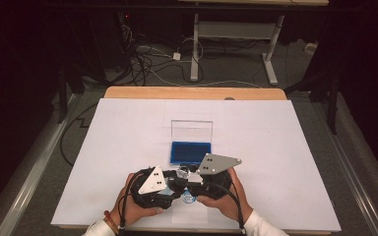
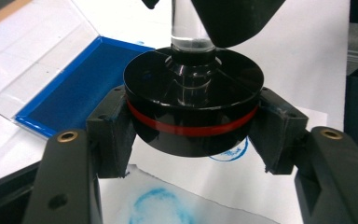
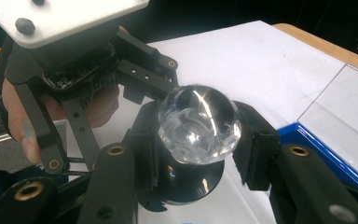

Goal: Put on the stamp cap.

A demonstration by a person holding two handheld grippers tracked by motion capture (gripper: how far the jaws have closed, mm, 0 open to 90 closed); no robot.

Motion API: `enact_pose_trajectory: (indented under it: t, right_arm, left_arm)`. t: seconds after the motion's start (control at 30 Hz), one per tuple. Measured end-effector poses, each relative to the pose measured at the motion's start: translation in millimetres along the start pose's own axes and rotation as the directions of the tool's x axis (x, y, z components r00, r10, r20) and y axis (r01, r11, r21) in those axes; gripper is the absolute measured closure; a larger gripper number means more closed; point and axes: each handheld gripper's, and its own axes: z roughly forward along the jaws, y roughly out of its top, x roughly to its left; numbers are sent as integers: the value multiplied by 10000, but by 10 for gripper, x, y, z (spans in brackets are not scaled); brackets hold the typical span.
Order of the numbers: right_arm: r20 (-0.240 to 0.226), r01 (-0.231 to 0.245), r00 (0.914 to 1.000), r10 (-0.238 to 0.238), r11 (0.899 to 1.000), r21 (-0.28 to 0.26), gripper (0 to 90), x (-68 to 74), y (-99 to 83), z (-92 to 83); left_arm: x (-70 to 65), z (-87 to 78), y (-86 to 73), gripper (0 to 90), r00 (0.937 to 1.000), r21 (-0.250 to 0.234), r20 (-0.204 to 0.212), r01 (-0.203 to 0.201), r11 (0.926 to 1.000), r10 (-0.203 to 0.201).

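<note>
High view: two tongs (image 1: 177,179) (image 1: 199,178), one stamp (image 1: 189,189).

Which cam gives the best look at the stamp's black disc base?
Left gripper view: the black disc base sits centred between the left gripper pads, red band and blue prints below visible. Right gripper view shows it mostly hidden under the clear knob. In the high view the grippers cover it.
</note>
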Motion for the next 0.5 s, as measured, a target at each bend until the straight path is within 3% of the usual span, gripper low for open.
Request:
enact_pose_trajectory:
  t: [0.5]
  right_arm:
    - [57,-79,10000,78,9999,108,571,-3,-6,6]
  left_arm:
    - [7,11,-7,363,9999,-20,75,84,10000,-84]
